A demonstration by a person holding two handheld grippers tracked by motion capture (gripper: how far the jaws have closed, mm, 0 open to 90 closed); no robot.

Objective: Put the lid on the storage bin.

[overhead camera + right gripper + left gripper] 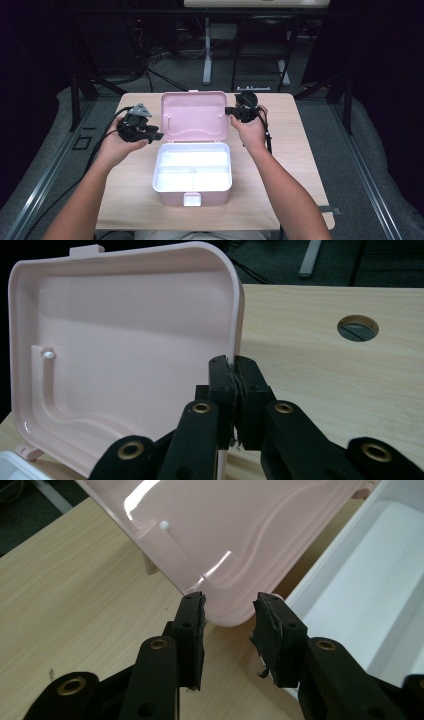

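At a pale wooden table [280, 197], I hold the raised pink lid [194, 116] of a plastic storage box [192, 175] upright. My right gripper [234, 371] has its jaws clamped tight on the lid's thin side edge, about halfway up. My left gripper [229, 617] hangs just off the lid's lower corner on the opposite side, jaws standing partly apart with nothing between them, the pads clear of the plastic.

The box sits mid-table, its white divided tray [194, 169] open to the camera and its front latch [192, 200] facing me. The lid stands at the rear, hinged to the box's back edge.

It looks like light, moulded plastic: stiff enough to keep its shape, though a thin wall of this kind will likely flex if twisted from one side. The glossy surface shines under the lamp and should be slippery, so the rim is the sound place to grip, pads square across the edge rather than on the broad face. The hinge tabs [26, 452] look like the weak point, so forcing the lid past its stop could snap them.
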